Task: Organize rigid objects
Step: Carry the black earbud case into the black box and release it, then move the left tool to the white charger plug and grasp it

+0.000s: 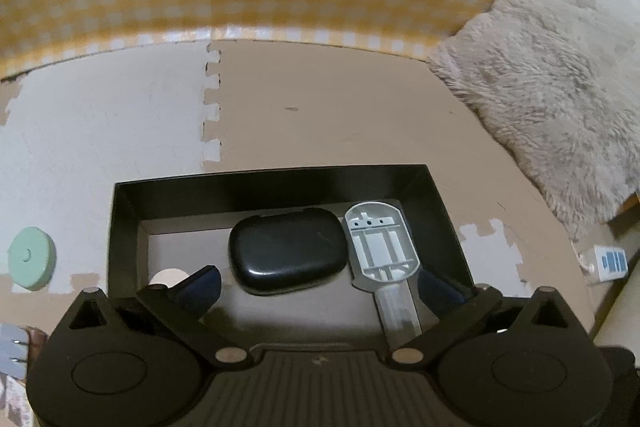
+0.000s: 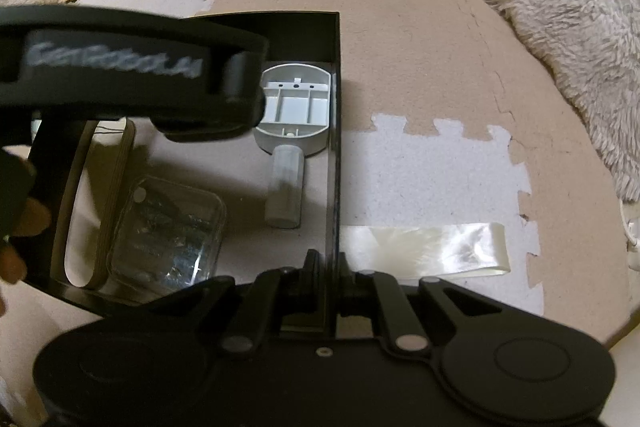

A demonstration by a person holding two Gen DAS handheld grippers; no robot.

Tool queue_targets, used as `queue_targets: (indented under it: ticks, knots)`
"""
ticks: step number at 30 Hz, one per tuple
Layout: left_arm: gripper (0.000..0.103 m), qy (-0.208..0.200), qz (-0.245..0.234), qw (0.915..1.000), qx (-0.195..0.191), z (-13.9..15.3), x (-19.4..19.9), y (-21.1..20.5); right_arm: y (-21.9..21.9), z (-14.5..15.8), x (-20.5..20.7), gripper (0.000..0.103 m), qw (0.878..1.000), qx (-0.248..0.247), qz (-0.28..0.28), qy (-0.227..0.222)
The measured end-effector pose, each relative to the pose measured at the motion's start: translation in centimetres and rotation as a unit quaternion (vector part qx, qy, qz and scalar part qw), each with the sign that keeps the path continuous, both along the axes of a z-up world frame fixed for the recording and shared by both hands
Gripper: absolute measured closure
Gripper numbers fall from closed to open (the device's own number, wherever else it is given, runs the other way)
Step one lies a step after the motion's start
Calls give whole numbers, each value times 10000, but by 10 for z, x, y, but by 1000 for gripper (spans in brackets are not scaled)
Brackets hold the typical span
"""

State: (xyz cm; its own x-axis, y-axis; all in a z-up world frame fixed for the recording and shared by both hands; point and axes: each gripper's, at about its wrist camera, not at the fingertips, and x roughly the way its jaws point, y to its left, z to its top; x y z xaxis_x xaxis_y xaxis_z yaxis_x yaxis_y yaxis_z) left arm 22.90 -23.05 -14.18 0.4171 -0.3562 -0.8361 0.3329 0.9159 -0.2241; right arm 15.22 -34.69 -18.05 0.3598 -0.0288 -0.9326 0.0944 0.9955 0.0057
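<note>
Glossy black rounded case (image 1: 287,253) lies in the box (image 1: 434,195); left gripper (image 1: 318,287) jaws gape empty, right gripper (image 2: 326,267) jaws pinch the box's thin wall.

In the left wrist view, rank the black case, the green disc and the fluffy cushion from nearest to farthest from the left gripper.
Measured from the left gripper, whose jaws stand wide open with nothing between the pads:
1. Black case: just ahead, inside the black box, next to the gray plastic part.
2. Green disc: off to the left, on the floor mat outside the box.
3. Fluffy cushion: far right, well beyond the box.
</note>
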Motion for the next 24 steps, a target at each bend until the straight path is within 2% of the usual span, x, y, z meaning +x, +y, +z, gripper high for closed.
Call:
queue_targets:
  ticks: [24]
  knots:
    - [0,-411,-404,9983,58,54,-50,73,3,1,-1,93,10000,-67,33,8]
